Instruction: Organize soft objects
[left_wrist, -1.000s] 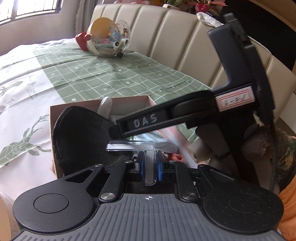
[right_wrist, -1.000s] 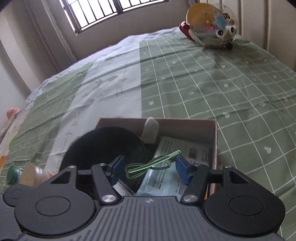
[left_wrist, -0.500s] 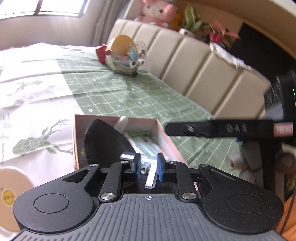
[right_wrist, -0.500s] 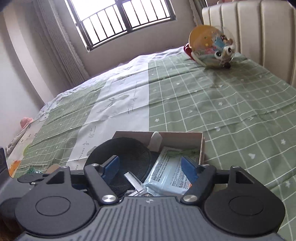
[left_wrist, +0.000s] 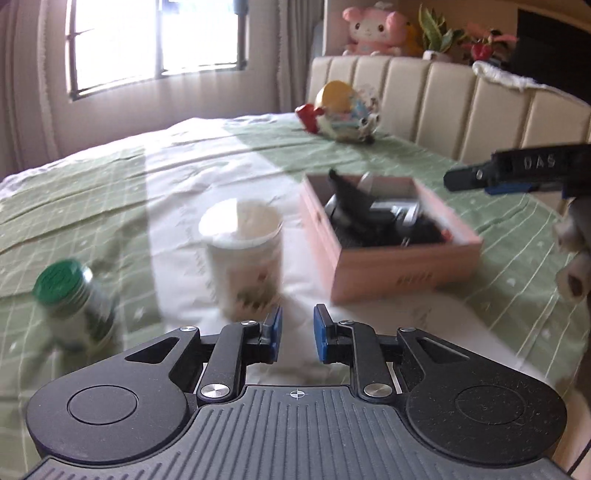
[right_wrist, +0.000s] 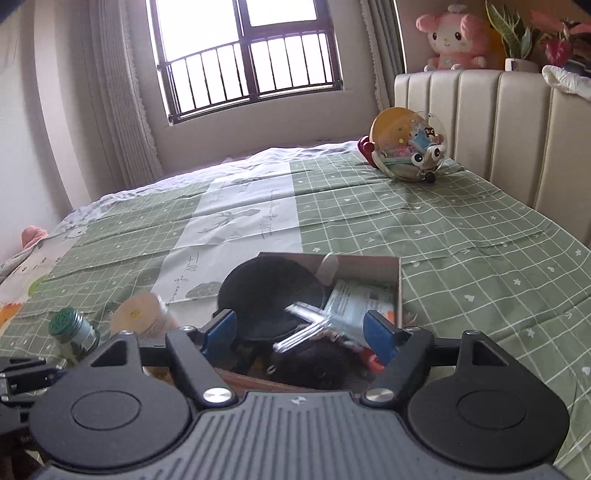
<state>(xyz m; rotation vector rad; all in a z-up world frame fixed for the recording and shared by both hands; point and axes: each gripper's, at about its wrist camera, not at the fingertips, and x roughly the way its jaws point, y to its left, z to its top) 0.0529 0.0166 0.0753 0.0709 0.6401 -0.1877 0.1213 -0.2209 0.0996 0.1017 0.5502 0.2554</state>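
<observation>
A pink cardboard box (left_wrist: 402, 254) sits on the green checked bedspread and also shows in the right wrist view (right_wrist: 391, 267). It holds a round black pad (right_wrist: 269, 291), a pale blue packet (right_wrist: 360, 299), a clear plastic piece (right_wrist: 306, 325) and a dark soft item (right_wrist: 314, 365). My left gripper (left_wrist: 297, 334) is empty, jaws slightly apart, pulled back from the box, near a white cup (left_wrist: 243, 251). My right gripper (right_wrist: 301, 334) is open and empty above the box's near end.
A green-capped jar (left_wrist: 70, 302) lies left of the cup and shows in the right wrist view (right_wrist: 72, 330). A round toy ball (right_wrist: 408, 149) sits by the padded headboard (right_wrist: 517, 122). A pink plush (right_wrist: 456, 37) sits on top.
My left gripper let go of the clear plastic piece into the box and pulled back to the left. My right gripper dropped the green band, opened wide and rose a little.
</observation>
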